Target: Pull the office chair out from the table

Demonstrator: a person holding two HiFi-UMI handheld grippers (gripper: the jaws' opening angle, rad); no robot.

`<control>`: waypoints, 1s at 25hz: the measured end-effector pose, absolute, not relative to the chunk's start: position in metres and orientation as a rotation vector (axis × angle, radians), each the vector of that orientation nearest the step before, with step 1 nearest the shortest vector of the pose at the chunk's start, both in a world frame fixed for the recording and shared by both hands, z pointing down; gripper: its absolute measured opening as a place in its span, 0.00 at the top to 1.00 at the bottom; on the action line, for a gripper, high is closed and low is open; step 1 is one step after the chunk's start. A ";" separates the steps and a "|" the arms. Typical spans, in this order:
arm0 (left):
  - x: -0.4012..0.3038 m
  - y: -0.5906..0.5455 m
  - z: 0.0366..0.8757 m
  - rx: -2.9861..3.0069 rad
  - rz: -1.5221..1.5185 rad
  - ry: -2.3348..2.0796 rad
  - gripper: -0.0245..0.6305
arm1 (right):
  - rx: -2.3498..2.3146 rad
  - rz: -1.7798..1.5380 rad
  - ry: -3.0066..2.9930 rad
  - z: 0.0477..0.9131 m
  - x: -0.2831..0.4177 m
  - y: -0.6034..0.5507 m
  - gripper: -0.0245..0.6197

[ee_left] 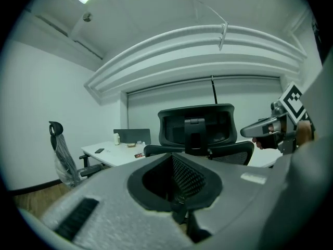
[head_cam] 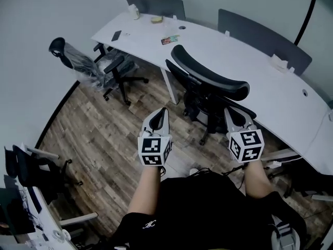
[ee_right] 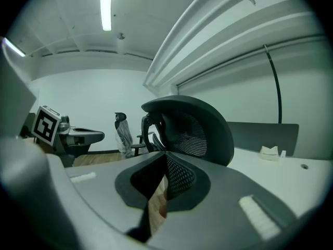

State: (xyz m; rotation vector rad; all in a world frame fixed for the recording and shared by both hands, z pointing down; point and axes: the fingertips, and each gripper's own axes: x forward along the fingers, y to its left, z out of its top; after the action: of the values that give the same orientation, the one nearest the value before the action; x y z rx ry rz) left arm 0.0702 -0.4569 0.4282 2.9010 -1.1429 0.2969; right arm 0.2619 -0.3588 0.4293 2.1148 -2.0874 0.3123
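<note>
Against the table (head_cam: 291,100), black mesh-backed office chair (head_cam: 208,87)

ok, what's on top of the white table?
On the table: a dark phone, a colourful card, a white box. The office chair covers part of its near edge.
</note>
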 end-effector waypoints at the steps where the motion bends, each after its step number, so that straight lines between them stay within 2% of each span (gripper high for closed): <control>1: 0.072 -0.464 0.430 2.909 0.296 -1.111 0.95 | 2.131 0.317 -2.063 0.430 0.264 -0.360 0.95; 14: 0.105 -0.569 0.437 3.206 0.495 -0.533 0.95 | 2.401 0.234 -1.645 0.428 0.291 -0.362 0.94; 19: 0.125 -0.595 0.439 3.414 0.661 -0.213 0.95 | 2.213 0.219 -1.512 0.447 0.293 -0.366 0.81; 20: 0.130 -0.598 0.441 3.456 0.702 -0.138 0.91 | 2.171 0.221 -1.481 0.451 0.295 -0.366 0.78; 22: 0.140 -0.608 0.448 3.540 0.797 -0.004 0.76 | 2.087 0.216 -1.413 0.459 0.301 -0.365 0.73; 25: 0.155 -0.624 0.465 3.665 1.009 0.158 0.63 | 1.988 0.200 -1.312 0.468 0.310 -0.362 0.66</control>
State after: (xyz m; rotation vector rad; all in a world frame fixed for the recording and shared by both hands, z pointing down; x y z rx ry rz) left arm 0.1553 -0.6241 0.4649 3.6645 0.1579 1.0088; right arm 0.3097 -0.3619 0.4676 1.9881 -1.3125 0.2003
